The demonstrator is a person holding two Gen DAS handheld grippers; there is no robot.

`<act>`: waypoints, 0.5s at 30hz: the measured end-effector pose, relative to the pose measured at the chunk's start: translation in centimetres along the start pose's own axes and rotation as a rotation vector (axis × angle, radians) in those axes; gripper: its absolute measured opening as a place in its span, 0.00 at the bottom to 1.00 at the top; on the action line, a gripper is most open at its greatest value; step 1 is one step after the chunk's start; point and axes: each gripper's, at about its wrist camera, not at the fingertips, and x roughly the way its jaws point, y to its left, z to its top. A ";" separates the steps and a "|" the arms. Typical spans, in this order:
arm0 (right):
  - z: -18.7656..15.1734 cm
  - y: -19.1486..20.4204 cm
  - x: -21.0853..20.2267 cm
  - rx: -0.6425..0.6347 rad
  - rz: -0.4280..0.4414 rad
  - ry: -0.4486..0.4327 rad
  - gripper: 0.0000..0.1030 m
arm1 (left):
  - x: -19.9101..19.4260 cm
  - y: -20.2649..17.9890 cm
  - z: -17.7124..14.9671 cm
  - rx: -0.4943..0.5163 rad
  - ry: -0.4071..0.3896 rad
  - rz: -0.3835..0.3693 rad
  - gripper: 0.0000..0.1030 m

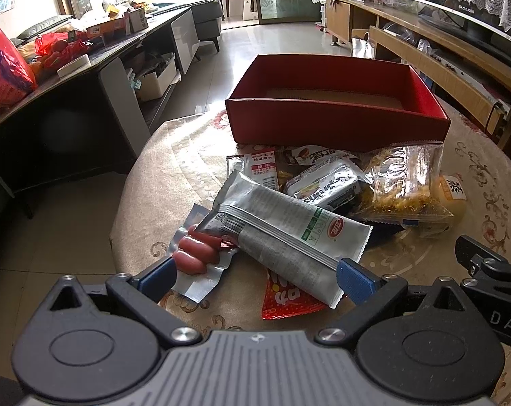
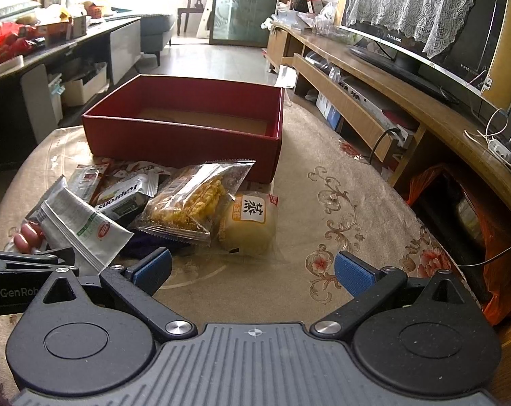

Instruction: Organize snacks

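Your left gripper [image 1: 255, 275] is spread wide, its blue pads [image 1: 352, 279] either side of the long silver foil snack packet [image 1: 285, 233]; can't tell if the right pad touches the packet's end. Under that packet: clear vacuum pack of red sausages [image 1: 196, 257] and red printed sachet [image 1: 285, 299]. Your right gripper [image 2: 253, 270] is also spread, nothing between the pads, hovering over bare patterned tablecloth [image 2: 340, 203] near the round yellow bun in clear wrap [image 2: 252, 226]. Clear bag of yellow crunchy snack [image 2: 194, 203] sits just beside the bun. Open red cardboard box [image 2: 184, 142] stands at the table's far edge, behind the pile.
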 end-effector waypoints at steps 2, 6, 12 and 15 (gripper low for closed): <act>-0.1 0.0 0.1 0.000 0.000 0.002 1.00 | 0.1 0.0 -0.1 0.000 0.002 0.001 0.97; -0.1 0.1 0.1 -0.002 0.000 0.006 1.00 | 0.2 0.0 -0.1 0.001 0.008 0.003 0.95; 0.0 0.2 0.3 -0.005 0.002 0.014 1.00 | 0.2 0.0 0.0 -0.001 0.015 0.009 0.95; 0.1 0.2 0.4 -0.005 0.004 0.018 1.00 | 0.2 0.0 0.1 -0.004 0.019 0.011 0.94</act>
